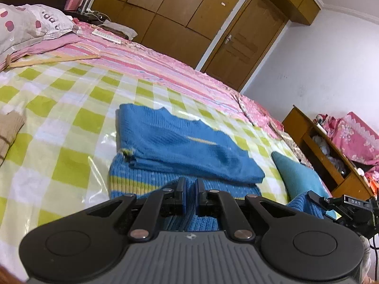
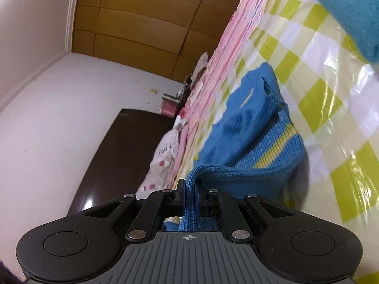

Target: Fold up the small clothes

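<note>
Both grippers are clamped on the hem of the blue sweater (image 1: 180,139): the left gripper (image 1: 189,190) has its pads pinched on the ribbed hem nearest the camera, and the right gripper (image 2: 189,190) has a bunched ridge of the same knit squeezed between its fingers. That sweater lies on the green-checked plastic sheet (image 1: 71,118) spread over the bed, towards its near edge, with its sleeves already folded in across the body and the yellow-striped hem band at the near end.

To my eye the step in hand is carrying the hem over towards the collar. It will go best if the two ends of the hem travel level and together, kept just taut, so the fold line runs straight and the tucked sleeves stay put; the slick sheet may let the whole garment slide.

Only the left wrist view shows a wooden hanger (image 1: 47,60) and a beige knit (image 1: 9,130) at the far left of the sheet, and the other gripper low at right. Only the right wrist view makes plain how much cloth is gathered in that grip
</note>
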